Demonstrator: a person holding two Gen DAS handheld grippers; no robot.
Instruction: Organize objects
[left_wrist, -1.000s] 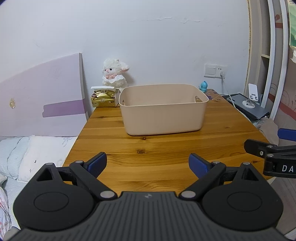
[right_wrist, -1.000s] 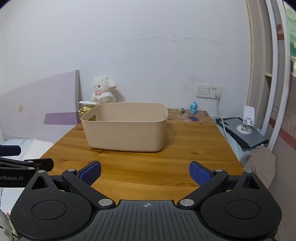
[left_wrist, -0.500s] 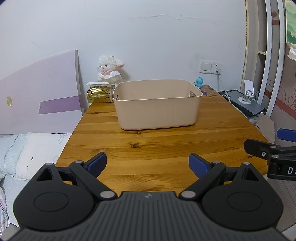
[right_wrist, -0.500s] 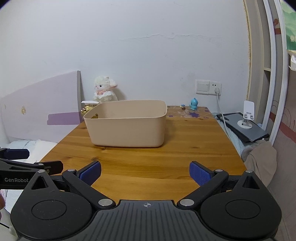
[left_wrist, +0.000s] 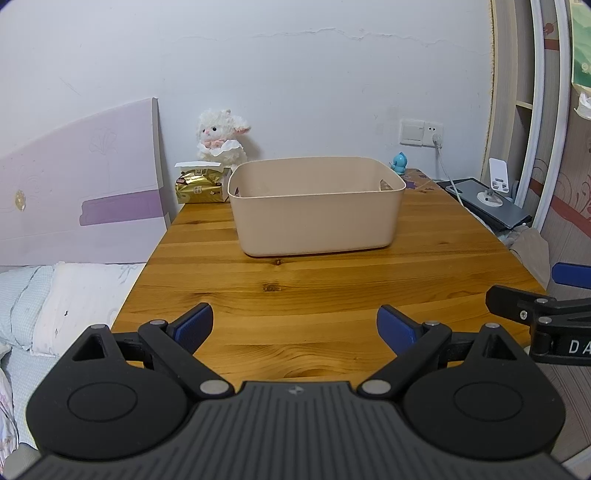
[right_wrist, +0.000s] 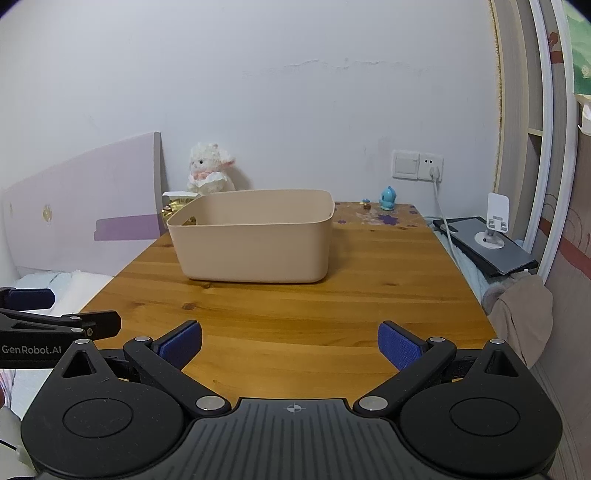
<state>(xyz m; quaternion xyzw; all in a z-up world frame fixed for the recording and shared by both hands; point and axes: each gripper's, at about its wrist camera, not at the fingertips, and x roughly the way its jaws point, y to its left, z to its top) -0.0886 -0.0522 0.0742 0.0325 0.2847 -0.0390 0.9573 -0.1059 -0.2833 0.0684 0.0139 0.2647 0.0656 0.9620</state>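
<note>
Wooden counter (left_wrist: 332, 295) against white wall, bare planks across near half. Bed (left_wrist: 55, 295) with pale bedding along left side, lilac headboard (left_wrist: 81, 184) upright behind. Beige plastic bin (left_wrist: 317, 206) standing upright toward far half of counter, open top, contents hidden from this low angle. Grey tablet (right_wrist: 487, 243) with white phone stand (right_wrist: 496, 218) off right edge of counter, cable running up to wall socket (right_wrist: 417, 166). White plush lamb (left_wrist: 219, 140) at far left corner against wall, gold foil packet (left_wrist: 199, 188) just in front, beside bin's left rear corner. Small blue figurine (right_wrist: 388, 197) at far right corner near socket. Left gripper (left_wrist: 295, 326) low over near edge, blue-padded fingers (left_wrist: 194, 325) spread wide, nothing between. Right gripper (right_wrist: 291, 345) level alongside, fingers (right_wrist: 400, 349) likewise spread wide, holding nothing; both well apart from bin.
</note>
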